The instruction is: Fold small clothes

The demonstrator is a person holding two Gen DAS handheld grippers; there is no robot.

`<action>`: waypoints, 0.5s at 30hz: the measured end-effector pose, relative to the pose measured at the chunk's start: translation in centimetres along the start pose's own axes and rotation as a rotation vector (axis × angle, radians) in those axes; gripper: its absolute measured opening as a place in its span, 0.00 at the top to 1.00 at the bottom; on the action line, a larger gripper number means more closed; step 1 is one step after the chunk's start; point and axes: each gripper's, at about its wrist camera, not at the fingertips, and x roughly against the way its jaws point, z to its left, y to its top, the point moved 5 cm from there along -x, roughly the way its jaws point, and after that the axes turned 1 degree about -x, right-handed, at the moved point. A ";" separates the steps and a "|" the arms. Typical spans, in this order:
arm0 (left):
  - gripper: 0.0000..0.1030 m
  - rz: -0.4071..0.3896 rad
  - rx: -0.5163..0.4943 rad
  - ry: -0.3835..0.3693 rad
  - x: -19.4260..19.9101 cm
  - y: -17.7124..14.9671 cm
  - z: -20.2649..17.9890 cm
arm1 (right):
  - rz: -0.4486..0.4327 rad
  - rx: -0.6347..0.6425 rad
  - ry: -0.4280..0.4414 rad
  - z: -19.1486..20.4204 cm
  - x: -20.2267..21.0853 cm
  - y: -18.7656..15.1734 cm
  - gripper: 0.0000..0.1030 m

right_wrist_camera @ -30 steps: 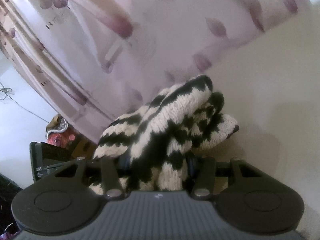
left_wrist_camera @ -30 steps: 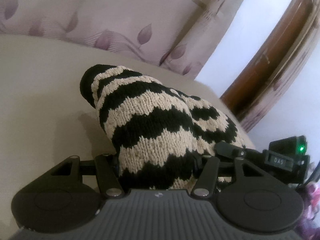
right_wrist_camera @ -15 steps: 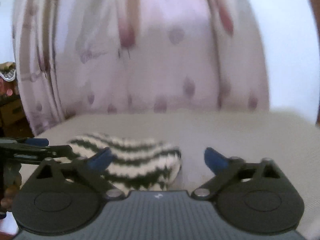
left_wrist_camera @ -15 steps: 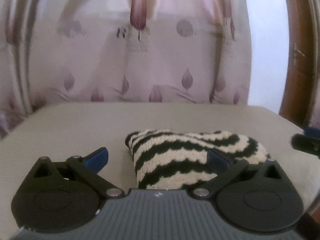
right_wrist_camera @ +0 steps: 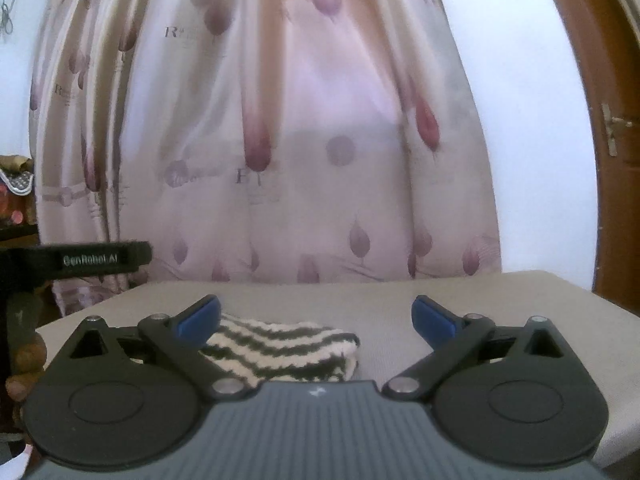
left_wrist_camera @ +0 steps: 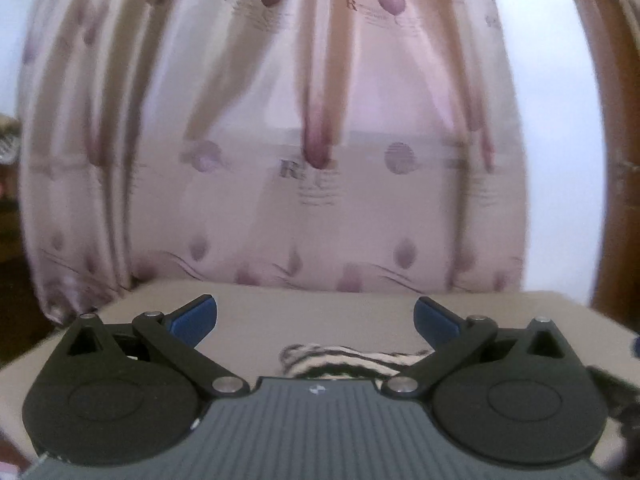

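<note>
The black-and-cream zigzag-striped knitted garment (right_wrist_camera: 284,354) is lying folded into a flat, compact bundle on the beige cloth-covered desk (right_wrist_camera: 400,300), in front of a pale pink curtain with mauve leaf prints (right_wrist_camera: 300,140). In the right wrist view it is sitting low and left of centre, partly hidden behind the left blue-tipped finger. In the left wrist view only a strip of the same knit (left_wrist_camera: 352,358) is showing just above the tool body.

The right tool (right_wrist_camera: 316,316) is standing wide open with nothing between its blue-padded fingers, raised clear of the bundle. The left tool (left_wrist_camera: 314,316) is likewise spread wide and gripping nothing, with the garment lying below and just ahead of it.

By my judgement the fold on this piece is looking finished, or nearly so. The risks from here are modest. A springy knit may be relaxing and letting the top layer slide or puff open if nobody presses it down. A finger dipping back in could be catching a loop of yarn and dragging the bundle apart. From the left view the garment seems to be lying towards the near side of the desk, so a careless nudge might push it off, though the edge itself is hidden.

No containers are showing in either view.
</note>
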 end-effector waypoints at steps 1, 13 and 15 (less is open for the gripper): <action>0.00 -0.004 0.005 -0.017 0.3 0.2 0.0 | -0.003 -0.005 0.001 0.1 0.3 0.1 0.00; 0.00 0.064 0.018 -0.052 1.6 -0.7 -0.4 | -0.004 0.002 0.010 0.8 2.0 0.4 0.00; 0.00 0.069 0.016 -0.053 1.6 -1.1 -0.4 | 0.001 0.011 -0.002 0.8 2.0 0.3 0.00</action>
